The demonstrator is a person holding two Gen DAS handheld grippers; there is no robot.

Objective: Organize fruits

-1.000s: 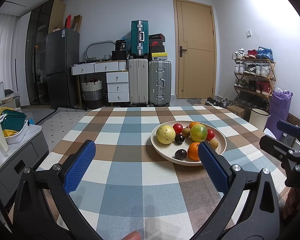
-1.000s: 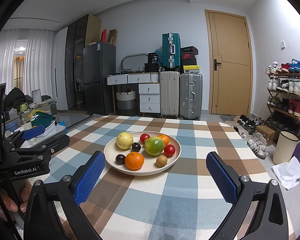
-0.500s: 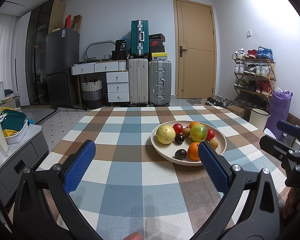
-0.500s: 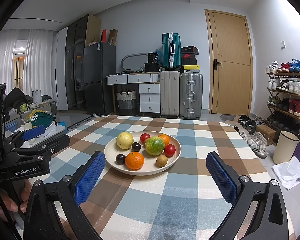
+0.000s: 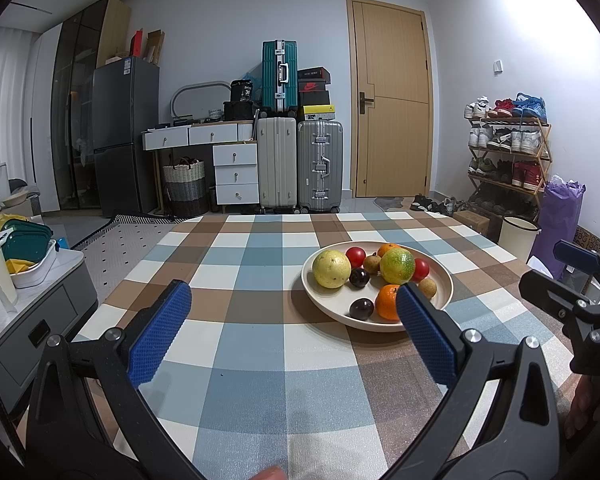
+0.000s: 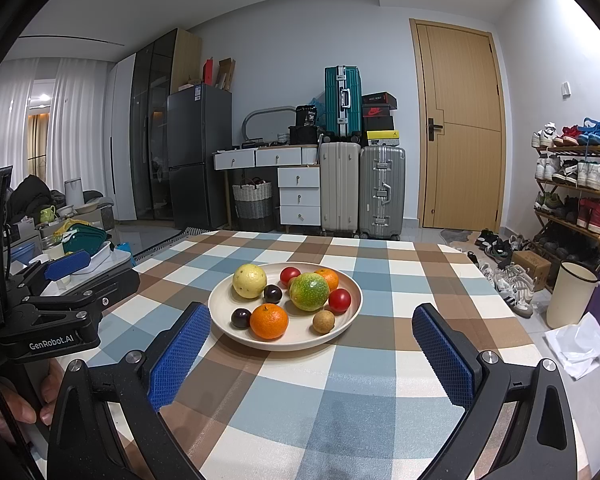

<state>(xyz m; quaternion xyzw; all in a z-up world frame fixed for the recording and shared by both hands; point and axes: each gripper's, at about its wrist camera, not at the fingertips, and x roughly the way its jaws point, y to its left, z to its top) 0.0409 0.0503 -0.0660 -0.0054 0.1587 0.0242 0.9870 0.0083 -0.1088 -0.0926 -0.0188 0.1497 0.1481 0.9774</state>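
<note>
- The left gripper hangs low over the checked tablecloth with its blue-padded fingers spread wide and nothing between them; its right finger covers the near rim of the plate and a slice of one orange.
- The right gripper is likewise spread wide and empty, its left finger just overlapping the near-left edge of the plate.
- The fruit lies piled on the cream plate, which sits on the tablecloth ahead of both grippers.
- From the right wrist the whole plate shows: a yellow fruit, a green-orange fruit, two oranges, two tomatoes, two dark plums and a small brown fruit.
- The far orange is half hidden behind the green-orange fruit; a second brown fruit there is barely visible.
- From the left wrist that second brown fruit shows plainly between the far tomato and the green-orange fruit.
- Each view catches the other gripper only partly at its edge; the hand holding the left one shows at the right wrist's lower left, cut off by the frame.
- A blurred fingertip pokes in at the bottom of the left wrist view.
- The fisheye rim blacks out the corners of both views.
</note>
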